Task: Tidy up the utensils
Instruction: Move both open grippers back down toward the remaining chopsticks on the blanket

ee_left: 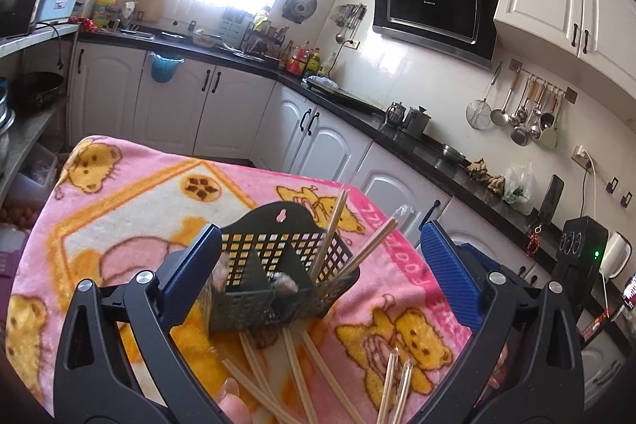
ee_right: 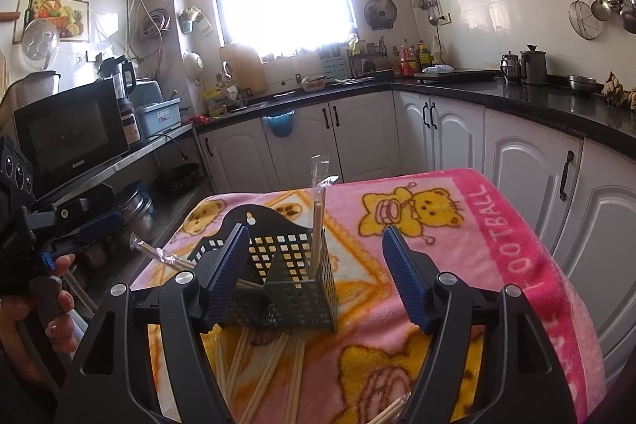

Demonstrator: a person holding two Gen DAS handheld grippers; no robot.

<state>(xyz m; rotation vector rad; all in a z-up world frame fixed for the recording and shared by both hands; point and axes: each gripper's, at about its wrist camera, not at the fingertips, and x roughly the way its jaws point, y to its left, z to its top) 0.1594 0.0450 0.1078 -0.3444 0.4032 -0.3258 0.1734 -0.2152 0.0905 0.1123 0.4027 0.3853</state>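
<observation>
So the dark green perforated plastic utensil caddy [ee_left: 278, 273] sits on a pink fleece blanket with yellow cartoon bears [ee_left: 131, 209], roughly mid-table and toward the near edge. It has a tall arched back with a keyhole hanger slot and a divider splitting it into compartments. A couple of pale wooden chopsticks in clear plastic sleeves [ee_left: 357, 249] stand in its right-hand compartment, leaning out to the right in the left wrist view; from the right wrist view one sleeved pair stands nearly upright there.

More loose wooden chopsticks [ee_left: 294, 376] lie scattered on the blanket just in front of the caddy, near edge, some still wrapped.

The left gripper [ee_left: 318, 265] has its blue ribbed pads spread as wide as they go, one on each side of the caddy but not pressing on anything. The right gripper [ee_right: 314, 273] is also apart, a bit narrower, nothing pinched between its pads; the left pad overlaps the caddy in the picture but I can't tell if it touches. In the right wrist view the left gripper shows at the far left edge, a hand [ee_right: 47, 308] wrapped around its handle.

Further out: white cabinets [ee_right: 437, 130] under a black countertop, a black microwave [ee_right: 71, 134] on the left shelf, a black range hood [ee_left: 433, 6] on the right wall, and ladles hanging on a rail [ee_left: 524, 114].
</observation>
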